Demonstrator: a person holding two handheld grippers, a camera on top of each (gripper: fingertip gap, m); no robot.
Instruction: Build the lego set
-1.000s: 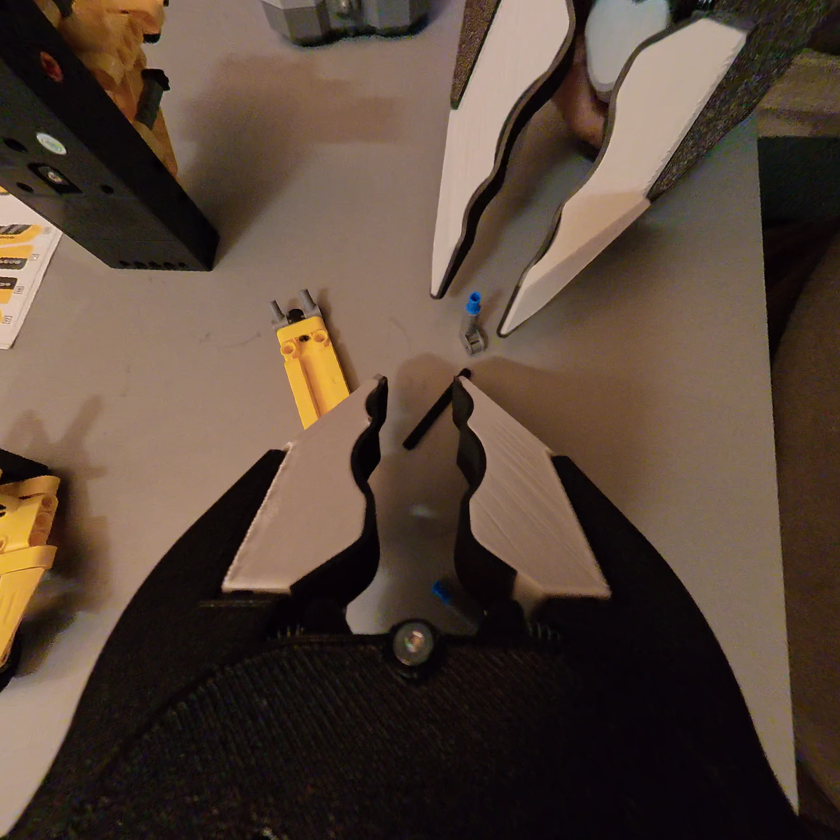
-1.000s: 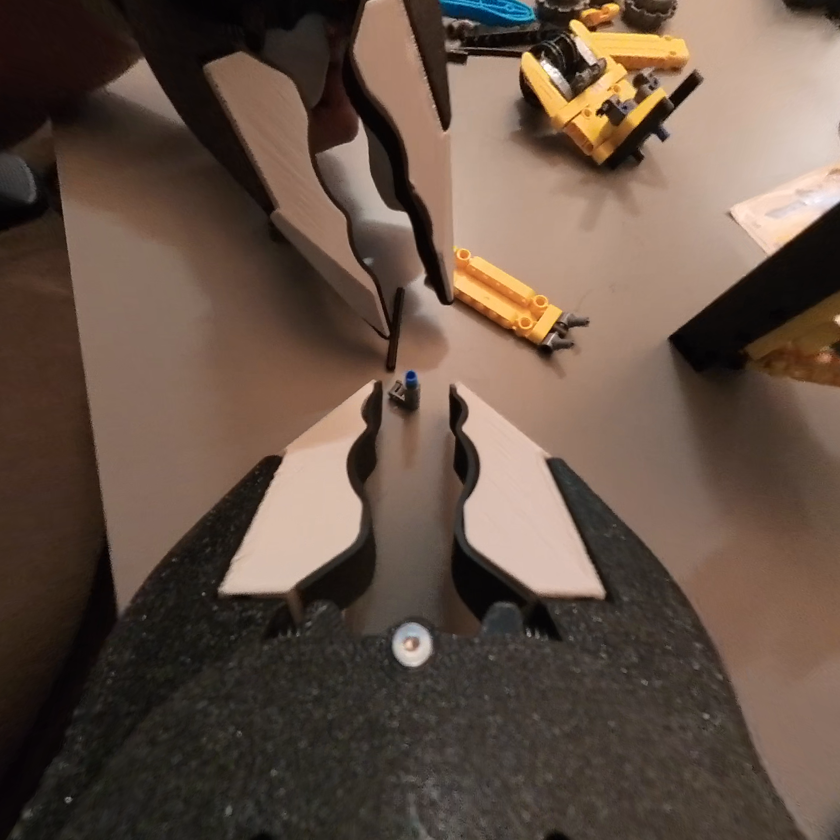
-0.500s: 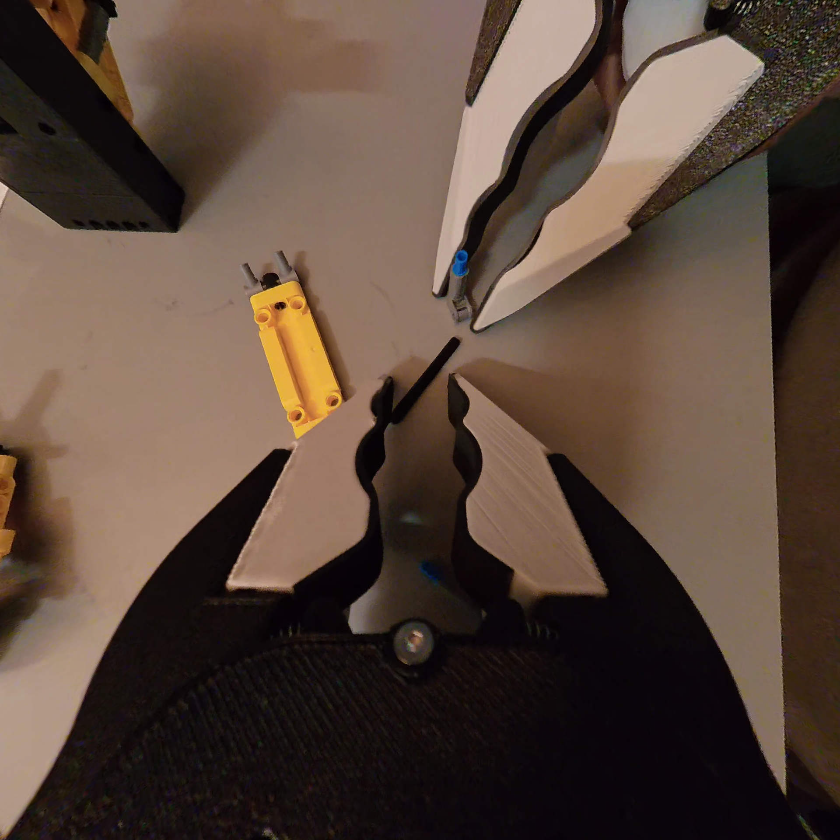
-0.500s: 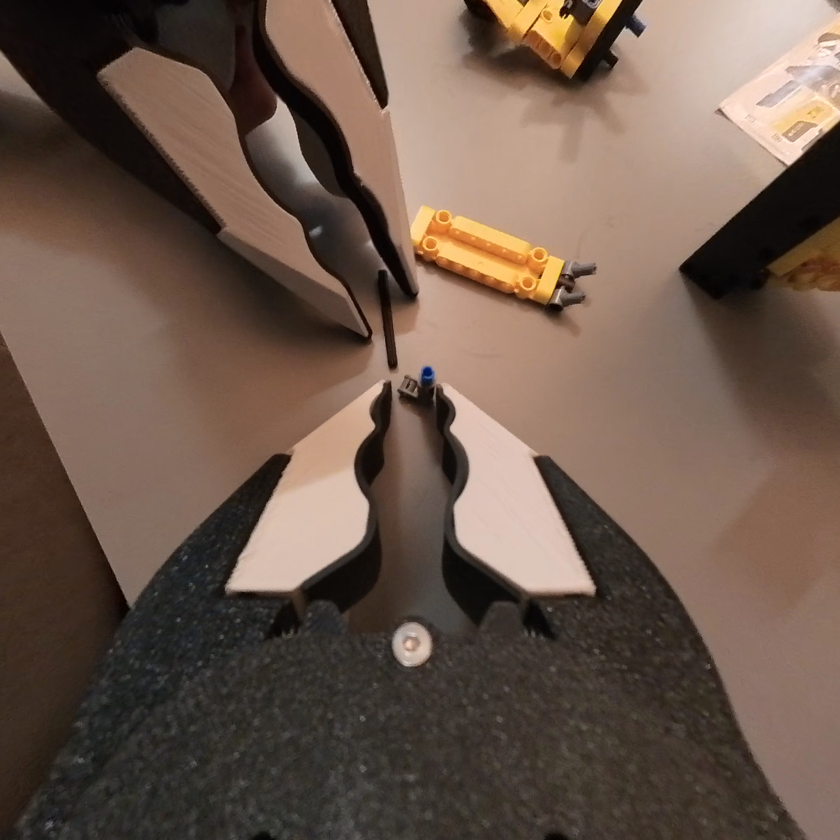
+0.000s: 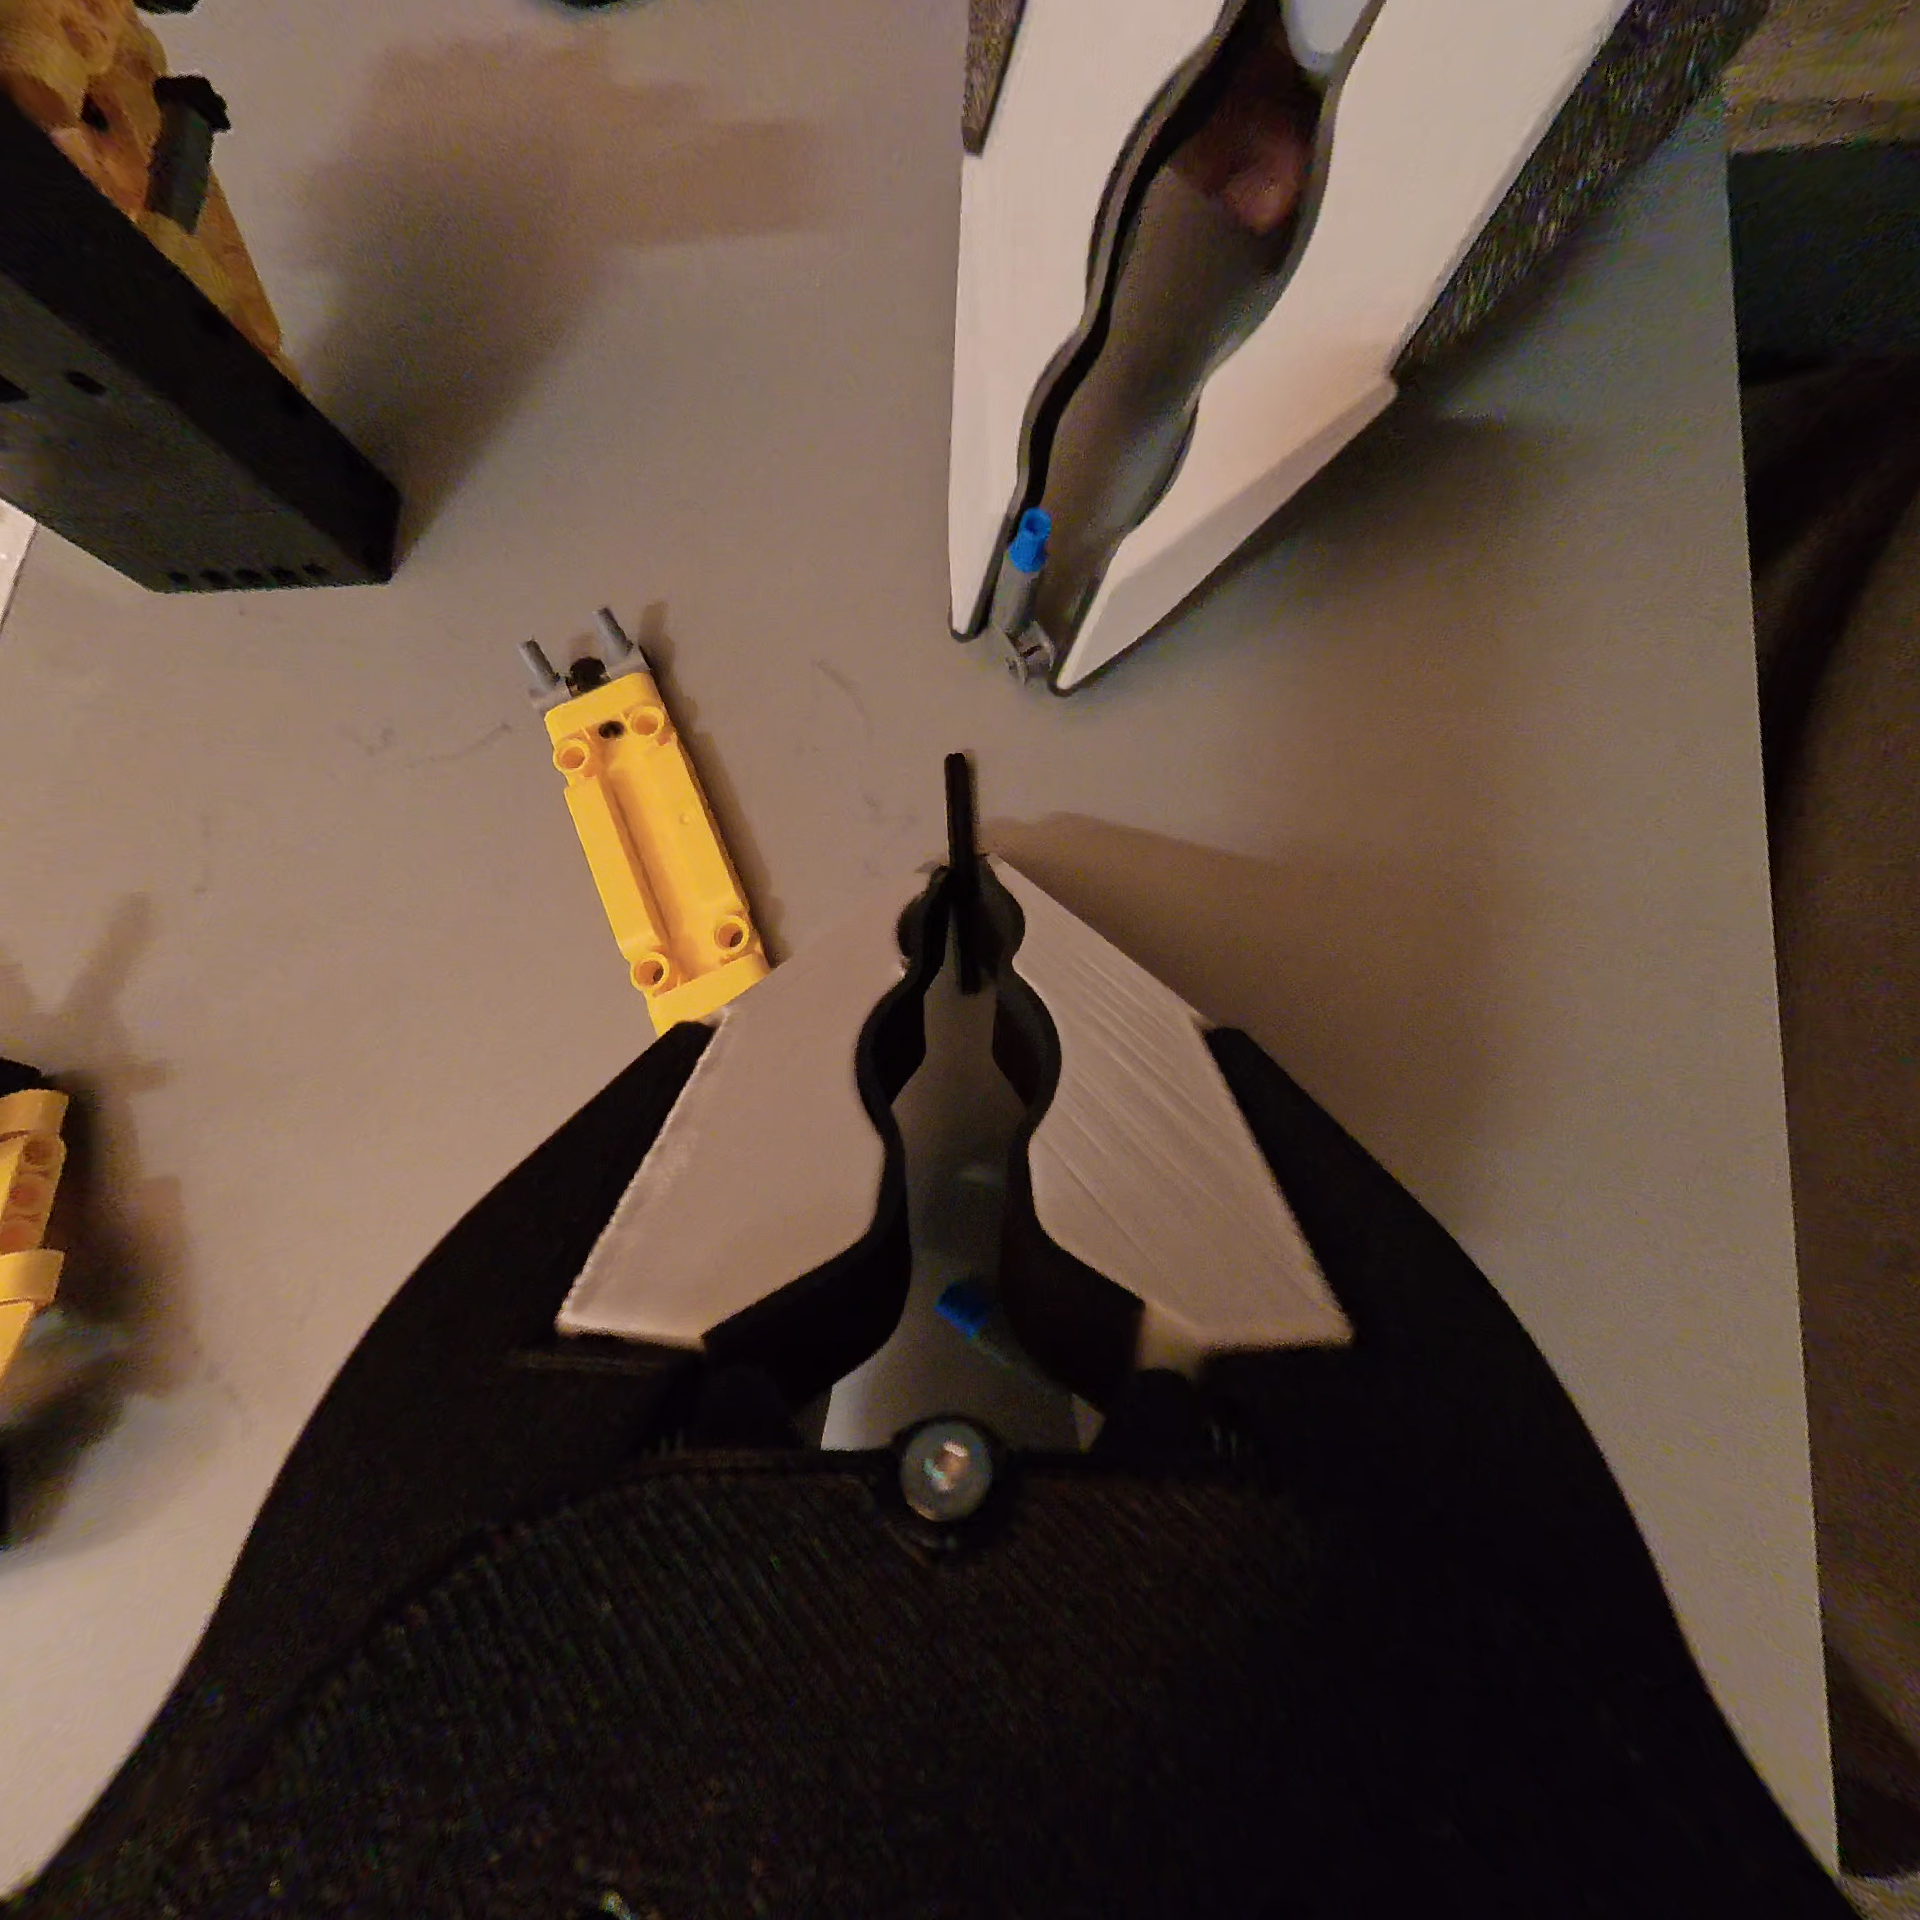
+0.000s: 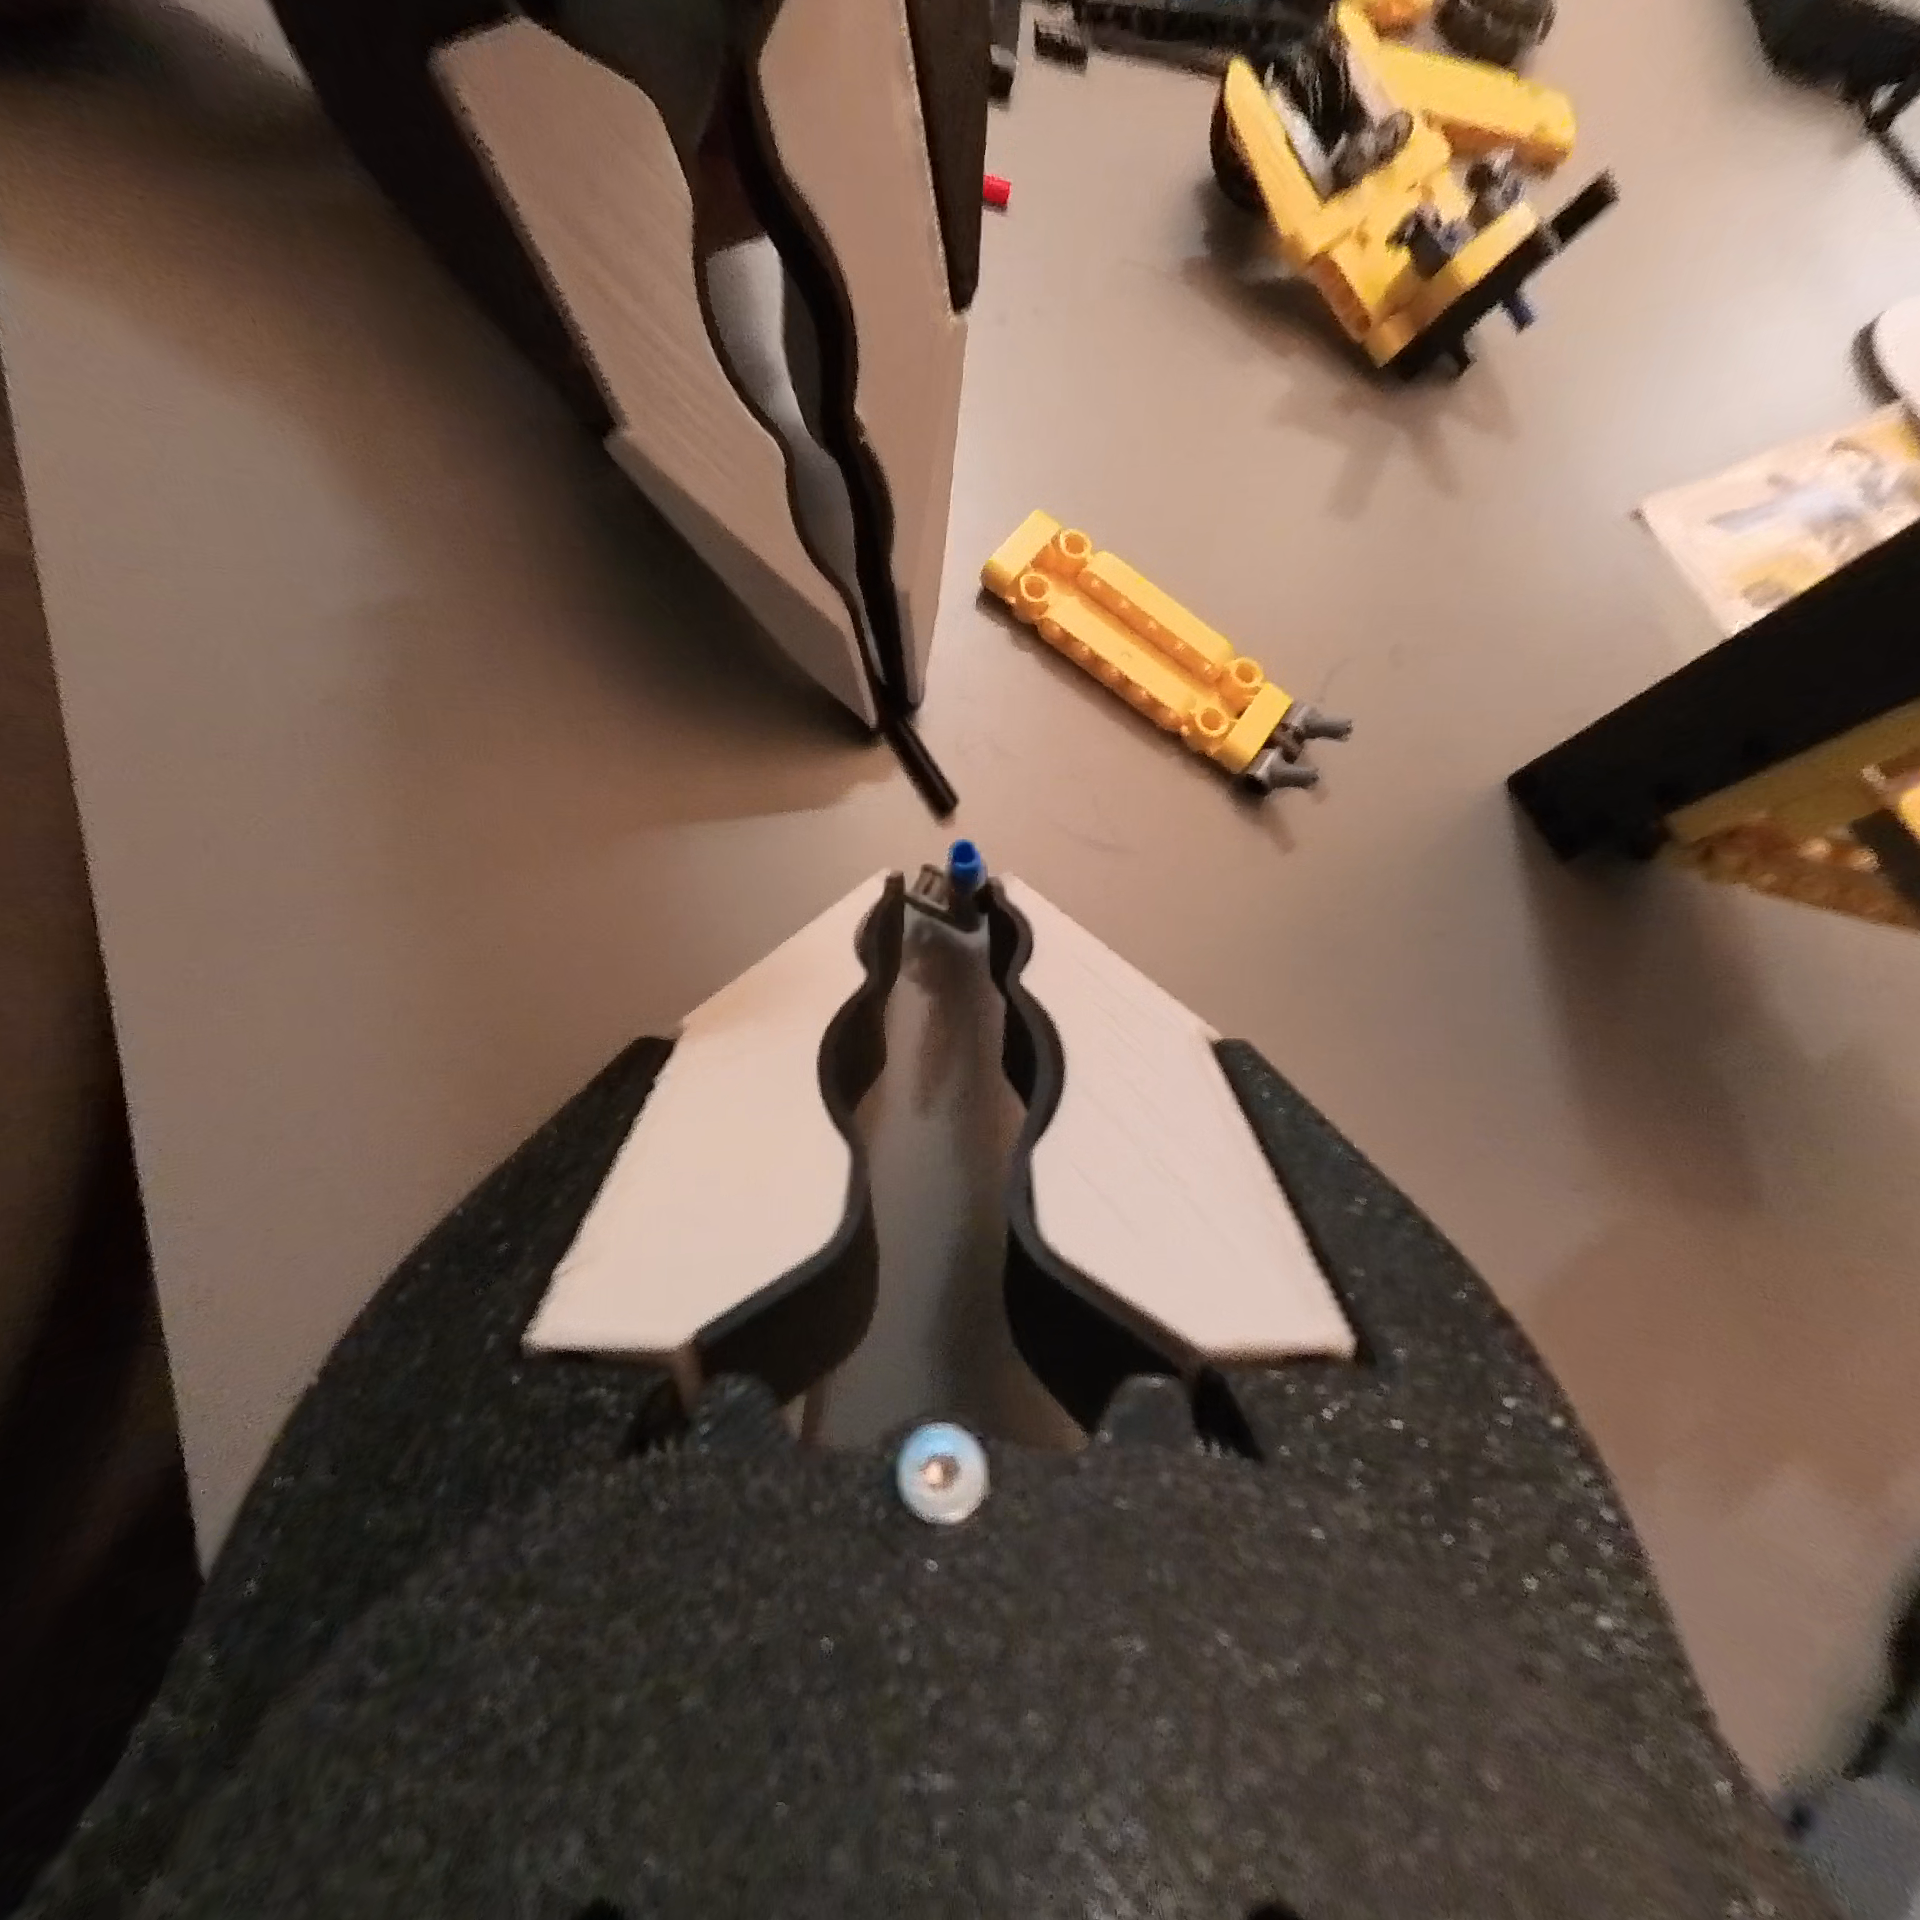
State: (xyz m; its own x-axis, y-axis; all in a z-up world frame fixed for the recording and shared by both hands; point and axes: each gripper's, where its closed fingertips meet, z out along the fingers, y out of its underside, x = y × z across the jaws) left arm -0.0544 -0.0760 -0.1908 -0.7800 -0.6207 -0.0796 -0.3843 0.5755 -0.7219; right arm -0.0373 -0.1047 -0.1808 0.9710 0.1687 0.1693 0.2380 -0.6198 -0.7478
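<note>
My left gripper (image 5: 961, 883) is shut on a thin black axle rod (image 5: 957, 821), which sticks out past the fingertips; it also shows in the right wrist view (image 6: 920, 764). My right gripper (image 6: 943, 904) is shut on a small grey connector with a blue pin (image 6: 961, 896). The same piece shows between the right gripper's tips in the left wrist view (image 5: 1023, 582). The two grippers face each other tip to tip over a grey table (image 5: 1351, 935). A yellow beam with grey pins (image 5: 649, 831) lies flat just left of my left gripper.
A black box (image 5: 156, 436) stands at the far left, with yellow parts on top. A partly built yellow vehicle (image 6: 1392, 239) and a paper booklet (image 6: 1787, 530) lie farther off. The table's edge (image 5: 1766, 935) runs along the right. A small blue part (image 5: 961, 1311) lies under my left gripper. Left tips to right tips: about 4 cm.
Both grippers have closed. My left one has taken hold of the black rod, which now points forward. My right one has taken hold of the grey connector with the blue pin.
</note>
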